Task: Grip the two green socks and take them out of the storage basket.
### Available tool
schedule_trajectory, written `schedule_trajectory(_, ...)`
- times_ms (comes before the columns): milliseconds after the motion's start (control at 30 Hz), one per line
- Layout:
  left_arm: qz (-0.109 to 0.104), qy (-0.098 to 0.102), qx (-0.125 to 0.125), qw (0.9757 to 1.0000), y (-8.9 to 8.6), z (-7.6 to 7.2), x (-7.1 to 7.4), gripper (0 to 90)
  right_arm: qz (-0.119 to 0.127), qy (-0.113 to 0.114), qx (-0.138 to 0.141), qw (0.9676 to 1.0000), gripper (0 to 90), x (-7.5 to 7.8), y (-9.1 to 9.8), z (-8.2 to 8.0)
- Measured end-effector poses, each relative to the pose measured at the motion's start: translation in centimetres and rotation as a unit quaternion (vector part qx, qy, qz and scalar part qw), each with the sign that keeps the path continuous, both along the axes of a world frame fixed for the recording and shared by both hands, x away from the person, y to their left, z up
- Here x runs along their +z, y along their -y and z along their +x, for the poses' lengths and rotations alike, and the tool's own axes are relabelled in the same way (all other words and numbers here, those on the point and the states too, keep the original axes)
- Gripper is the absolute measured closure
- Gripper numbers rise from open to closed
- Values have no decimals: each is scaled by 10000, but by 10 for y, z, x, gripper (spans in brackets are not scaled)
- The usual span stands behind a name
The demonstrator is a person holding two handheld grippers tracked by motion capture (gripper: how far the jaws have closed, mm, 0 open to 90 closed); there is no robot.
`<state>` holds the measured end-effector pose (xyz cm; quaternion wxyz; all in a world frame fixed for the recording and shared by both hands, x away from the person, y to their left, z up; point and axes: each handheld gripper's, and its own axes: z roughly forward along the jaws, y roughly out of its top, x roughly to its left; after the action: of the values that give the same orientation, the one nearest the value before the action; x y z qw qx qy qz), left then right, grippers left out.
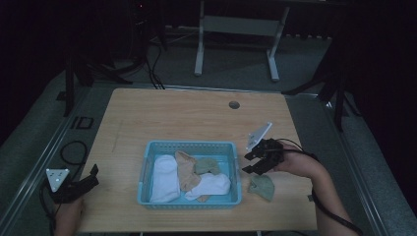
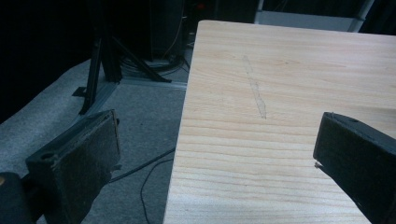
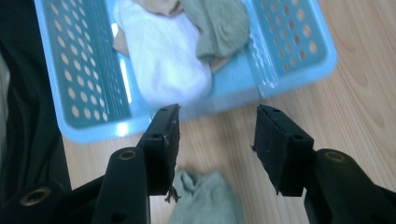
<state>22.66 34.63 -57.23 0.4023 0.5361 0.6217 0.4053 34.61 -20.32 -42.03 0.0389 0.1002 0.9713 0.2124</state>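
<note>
So the right gripper (image 1: pixel 256 162) is hanging over the worktop (image 1: pixel 196 115) just off the right wall of the blue basket (image 1: pixel 237 169), and its fingers (image 3: pixel 163 140) are released with nothing between them, just bare wood in the gap. The green sock (image 1: pixel 262 187) lies flat on the worktop right below and a bit nearer than those fingers, not touching them; in the right gripper view you can see it (image 3: pixel 208 198) peeking out underneath, between the two pads. Just past the fingertips is the basket (image 3: pixel 289 42), and inside it there's a white sock (image 3: pixel 163 60) closest to the fingers, with another green sock (image 3: pixel 219 25) on top of a tan one beyond that. From the high view there's also a second white sock (image 1: pixel 164 178) over at the far side of the basket from the right fingers. The left gripper (image 1: pixel 81 184) sits way off at the left edge of the worktop, fingers (image 2: pixel 86 154) spread wide and empty, one over the wood and one out over the grey carpet (image 2: pixel 140 121).
</note>
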Motion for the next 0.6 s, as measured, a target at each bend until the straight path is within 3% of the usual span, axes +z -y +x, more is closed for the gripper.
schedule_trajectory(600,-16,-7,-21,10000,0,0,0,7,-206,-138,591,9979,530,-22,-69,12)
